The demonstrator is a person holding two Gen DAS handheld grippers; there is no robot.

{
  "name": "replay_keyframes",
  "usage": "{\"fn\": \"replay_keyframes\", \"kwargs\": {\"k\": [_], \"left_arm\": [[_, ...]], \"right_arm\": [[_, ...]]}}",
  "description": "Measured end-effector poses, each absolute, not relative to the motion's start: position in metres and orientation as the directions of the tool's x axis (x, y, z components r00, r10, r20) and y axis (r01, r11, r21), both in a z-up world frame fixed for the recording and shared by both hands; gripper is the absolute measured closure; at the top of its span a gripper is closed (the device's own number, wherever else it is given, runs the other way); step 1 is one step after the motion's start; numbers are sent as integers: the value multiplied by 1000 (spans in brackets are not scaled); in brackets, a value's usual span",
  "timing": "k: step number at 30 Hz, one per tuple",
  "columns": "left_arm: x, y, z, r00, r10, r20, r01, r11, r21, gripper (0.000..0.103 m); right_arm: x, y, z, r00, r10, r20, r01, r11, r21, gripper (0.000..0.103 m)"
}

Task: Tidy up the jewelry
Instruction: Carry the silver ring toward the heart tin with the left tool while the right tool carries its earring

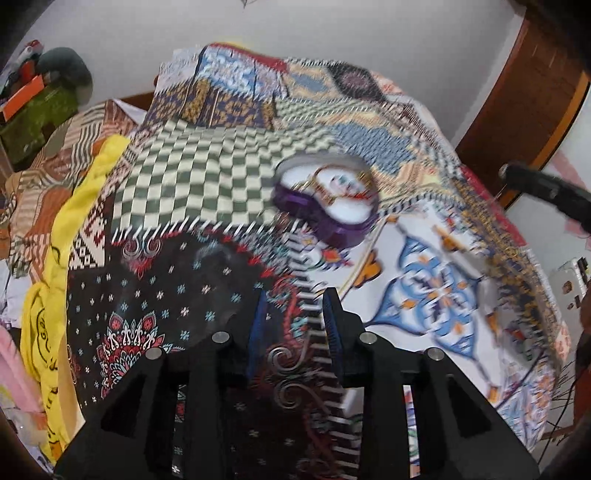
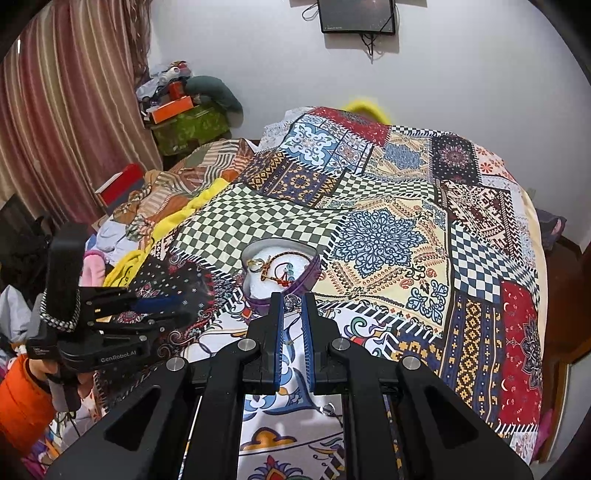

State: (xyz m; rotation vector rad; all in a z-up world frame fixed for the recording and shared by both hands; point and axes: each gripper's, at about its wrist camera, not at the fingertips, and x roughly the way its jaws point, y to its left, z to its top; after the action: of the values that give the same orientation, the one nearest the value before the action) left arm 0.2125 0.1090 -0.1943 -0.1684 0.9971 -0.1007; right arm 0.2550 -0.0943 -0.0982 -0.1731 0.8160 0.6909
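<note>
A purple jewelry box (image 2: 310, 275) with a white lining sits open on the patchwork bedspread (image 2: 388, 229); it also shows, blurred, in the left wrist view (image 1: 325, 206). Bangles and a red bracelet (image 2: 275, 267) lie inside it. My right gripper (image 2: 293, 301) is shut on a small silver ring (image 2: 291, 300), held at the box's near edge. A small silver piece (image 2: 327, 409) lies on the spread under the right gripper. My left gripper (image 1: 293, 301) is open and empty over the spread, short of the box; it shows at the left in the right wrist view (image 2: 173, 306).
A yellow cloth (image 1: 55, 266) and piled clothes (image 2: 122, 229) lie along the bed's left side. A green box (image 2: 188, 127) with clutter stands by striped curtains (image 2: 66, 110). A wooden door (image 1: 524, 92) is at the right. A screen (image 2: 356, 16) hangs on the wall.
</note>
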Motion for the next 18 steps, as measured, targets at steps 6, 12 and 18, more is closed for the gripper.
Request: {"fn": "replay_keyframes", "kwargs": {"k": [6, 12, 18], "left_arm": [[237, 114, -208, 513, -180, -839, 9, 979, -204, 73], [274, 117, -216, 501, -160, -851, 3, 983, -183, 73], [300, 115, -228, 480, -139, -866, 31, 989, -141, 73]], "right_arm": [[268, -90, -105, 470, 498, -729, -623, 772, 126, 94], [281, -80, -111, 454, 501, -737, -631, 765, 132, 94], [291, -70, -114, 448, 502, -740, -639, 759, 128, 94]]}}
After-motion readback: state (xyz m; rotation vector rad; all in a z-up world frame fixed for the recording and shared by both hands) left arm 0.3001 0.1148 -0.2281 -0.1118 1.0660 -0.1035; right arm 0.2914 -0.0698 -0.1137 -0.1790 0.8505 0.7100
